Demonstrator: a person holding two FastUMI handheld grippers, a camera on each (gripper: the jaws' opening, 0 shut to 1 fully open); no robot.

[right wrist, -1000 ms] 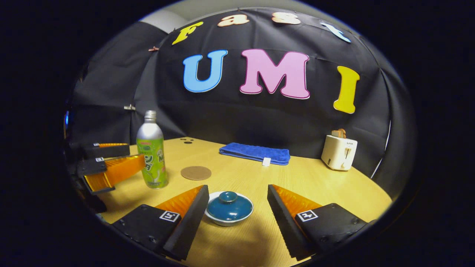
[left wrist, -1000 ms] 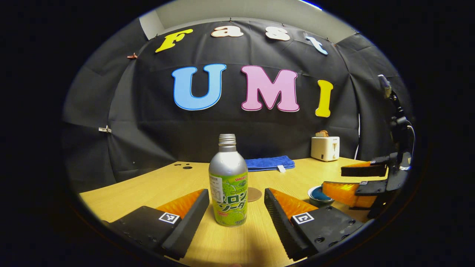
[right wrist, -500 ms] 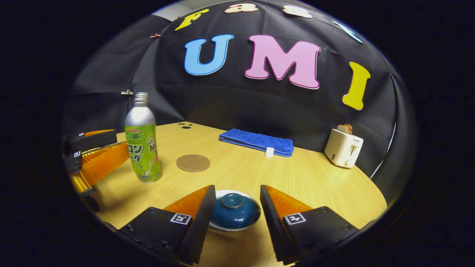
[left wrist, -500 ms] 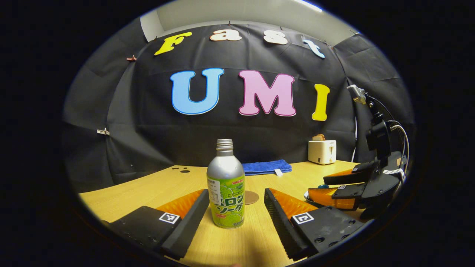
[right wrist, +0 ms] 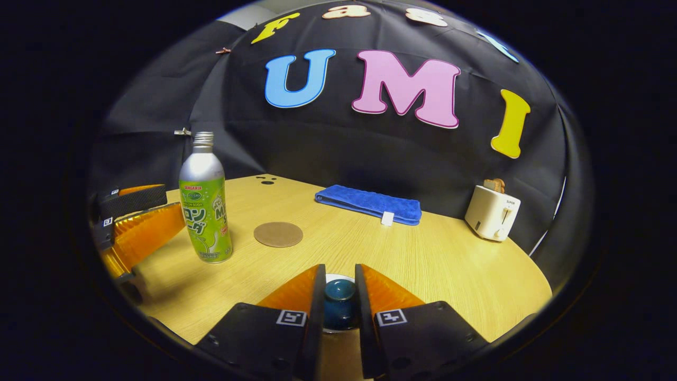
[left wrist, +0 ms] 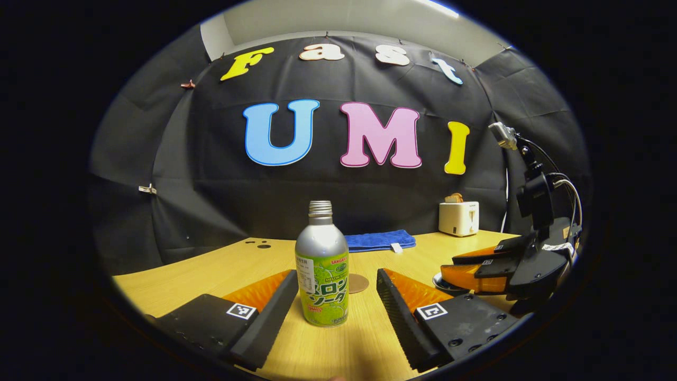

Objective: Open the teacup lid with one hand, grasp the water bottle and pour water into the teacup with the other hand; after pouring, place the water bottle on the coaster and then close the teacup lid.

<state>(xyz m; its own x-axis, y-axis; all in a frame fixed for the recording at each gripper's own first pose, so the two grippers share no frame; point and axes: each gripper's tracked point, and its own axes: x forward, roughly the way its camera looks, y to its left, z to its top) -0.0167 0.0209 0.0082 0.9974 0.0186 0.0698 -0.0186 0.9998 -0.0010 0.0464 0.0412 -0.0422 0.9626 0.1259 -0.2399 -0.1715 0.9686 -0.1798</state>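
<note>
- The tabletop [right wrist: 449, 264] is pale wood with a curved edge, backed by the booth's black cloth wall.
- The left tongs [left wrist: 336, 296] sit low over the near part of the tabletop, spread wide, holding nothing; the bottle stands between the two fingers, and a gap shows on each side.
- The right tongs [right wrist: 338, 296] are drawn in narrow around the knob of the teacup lid [right wrist: 339, 294], one finger on each side and seemingly touching it. In the left gripper view the same tongs [left wrist: 465, 267] reach in from the right, low over the cup.
- The water bottle [left wrist: 322, 267] stands upright on the tabletop: silver shoulder, threaded neck, green label. In the right gripper view the bottle [right wrist: 204, 203] is at the left, just beside the left tongs' fingers [right wrist: 143, 233].
- A folded blue towel [right wrist: 370, 203] lies near the back wall.
- A white toaster [right wrist: 492, 211] stands at the far right edge.
- The teacup [left wrist: 441, 283] is mostly hidden beneath the right tongs; only its rim shows, with the dark blue lid seated on it.
- The round brown coaster [right wrist: 278, 234] lies flat and bare, near the bottle's right side and well apart from the teacup.
</note>
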